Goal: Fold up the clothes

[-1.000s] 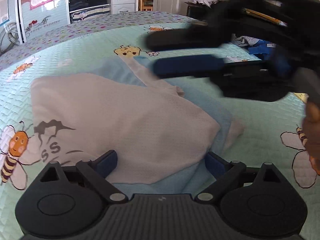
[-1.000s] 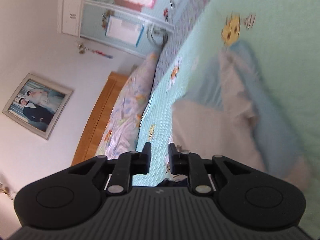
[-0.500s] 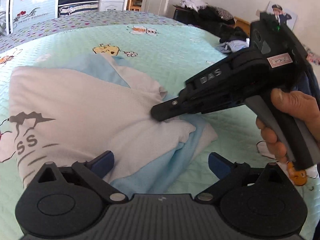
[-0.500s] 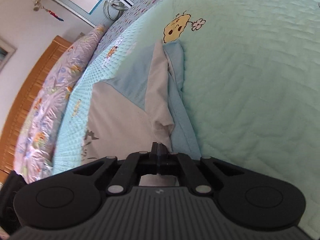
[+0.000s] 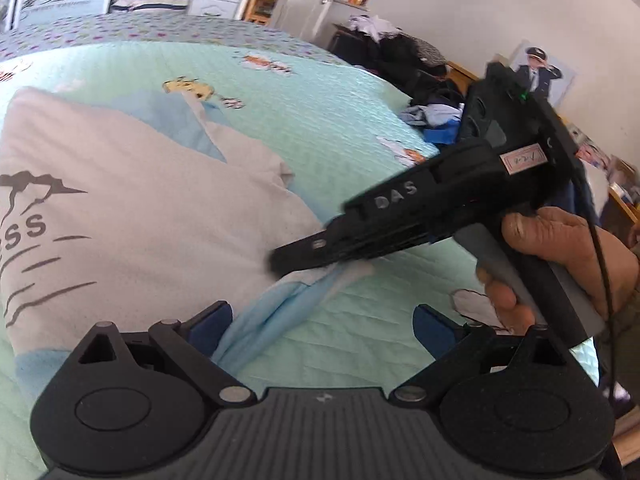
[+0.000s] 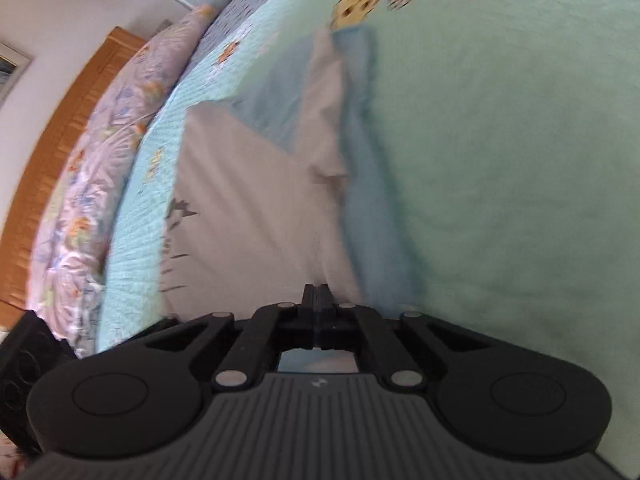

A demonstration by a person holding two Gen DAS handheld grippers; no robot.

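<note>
Two views. Left wrist: left gripper [image 5: 320,316] spread wide, grasping nothing; right gripper [image 5: 304,254] clenched on the sweatshirt [image 5: 140,216] hem, mid-bedspread [image 5: 320,120]. Judged: lift hem evenly, keep layers together. Right wrist: pinch point hidden behind fingers [image 6: 318,300]; blur obscures sleeve folds.

Bed [image 5: 340,120] under a mint quilted cover printed with cartoon bees. White and pale-blue garment [image 5: 152,216] spread flat on it, ahead of and left of the left tongs [image 5: 320,320]. Clothes heap [image 5: 432,116] further ahead, to the right.
</note>
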